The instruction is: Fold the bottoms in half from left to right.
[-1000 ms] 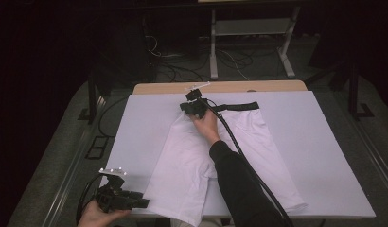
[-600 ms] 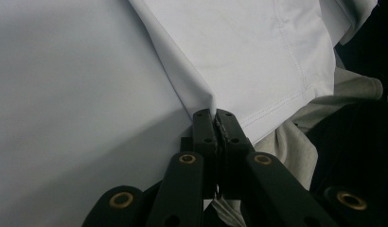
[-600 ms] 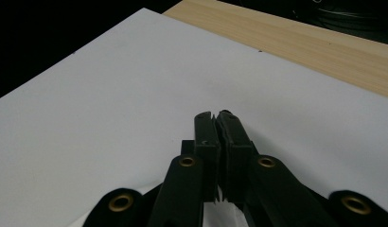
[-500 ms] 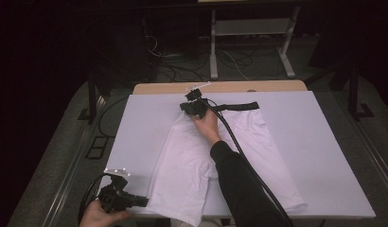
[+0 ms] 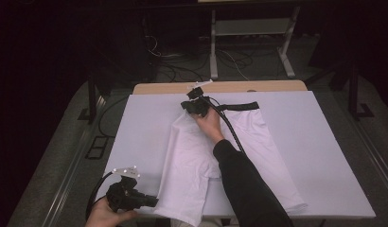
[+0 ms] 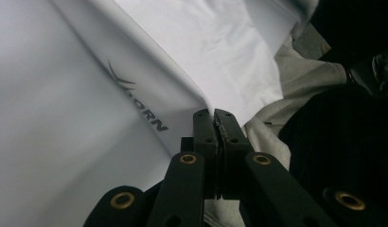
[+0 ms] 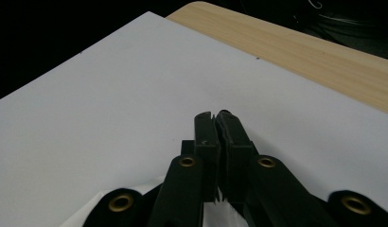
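White trousers (image 5: 192, 161) with a black waistband (image 5: 239, 106) lie spread on the white table cover (image 5: 324, 142), legs toward me. My left gripper (image 5: 156, 201) is at the near left and is shut on the hem of the left leg. In the left gripper view the jaws (image 6: 214, 113) meet on a fold of the white cloth (image 6: 220, 52) beside a grey logo (image 6: 137, 101). My right gripper (image 5: 186, 105) is at the waist's left end, shut on the trousers. A strip of white cloth (image 7: 135, 203) shows low beside its closed jaws (image 7: 216, 114).
The wooden table edge (image 5: 230, 87) runs along the far side of the cover. Behind it stand a white metal frame (image 5: 249, 28) and loose cables (image 5: 182, 71) on the dark floor. A black cable trails from the right gripper along the dark sleeve (image 5: 249, 184).
The left gripper has shifted a little right, up to the leg hem, and its jaws now meet on the cloth. The right hand has stayed at the waist.
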Motion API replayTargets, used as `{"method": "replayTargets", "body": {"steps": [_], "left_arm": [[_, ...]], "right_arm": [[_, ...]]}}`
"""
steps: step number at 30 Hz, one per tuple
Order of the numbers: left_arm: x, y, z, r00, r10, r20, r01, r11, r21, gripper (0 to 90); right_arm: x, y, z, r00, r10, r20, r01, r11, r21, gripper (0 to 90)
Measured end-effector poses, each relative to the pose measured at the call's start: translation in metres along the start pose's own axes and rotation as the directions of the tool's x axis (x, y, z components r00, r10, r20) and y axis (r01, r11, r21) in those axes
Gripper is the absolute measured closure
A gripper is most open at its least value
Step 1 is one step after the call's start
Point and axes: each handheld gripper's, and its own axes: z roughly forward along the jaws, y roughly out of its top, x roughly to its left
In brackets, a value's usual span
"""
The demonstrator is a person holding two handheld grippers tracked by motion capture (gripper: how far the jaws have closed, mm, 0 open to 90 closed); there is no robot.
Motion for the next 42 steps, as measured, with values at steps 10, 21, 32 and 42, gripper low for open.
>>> {"method": "replayTargets", "body": {"steps": [10, 21, 32, 42], "left_arm": [[-0.01, 0.012, 0.007, 0.996, 0.084, 0.031, -0.083, 0.9963, -0.024, 87.6], [-0.03, 0.028, 0.017, 0.9804, 0.183, 0.073, -0.183, 0.983, 0.002, 87.6], [-0.045, 0.046, 0.027, 0.9473, 0.288, 0.141, -0.287, 0.9576, -0.03, 87.6], [-0.059, 0.067, 0.038, 0.9207, 0.345, 0.182, -0.342, 0.9384, -0.052, 87.6]], "right_arm": [[-0.009, 0.004, -0.017, 1.0, -0.002, -0.005, 0.002, 1.0, -0.014, 86.2], [-0.024, 0.004, -0.03, 0.9992, 0.039, -0.01, -0.039, 0.999, -0.036, 86.2], [-0.049, 0.006, -0.052, 0.9958, 0.092, -0.003, -0.092, 0.994, -0.056, 86.2], [-0.064, 0.002, -0.063, 0.993, 0.116, 0.018, -0.116, 0.992, -0.047, 86.2]]}}
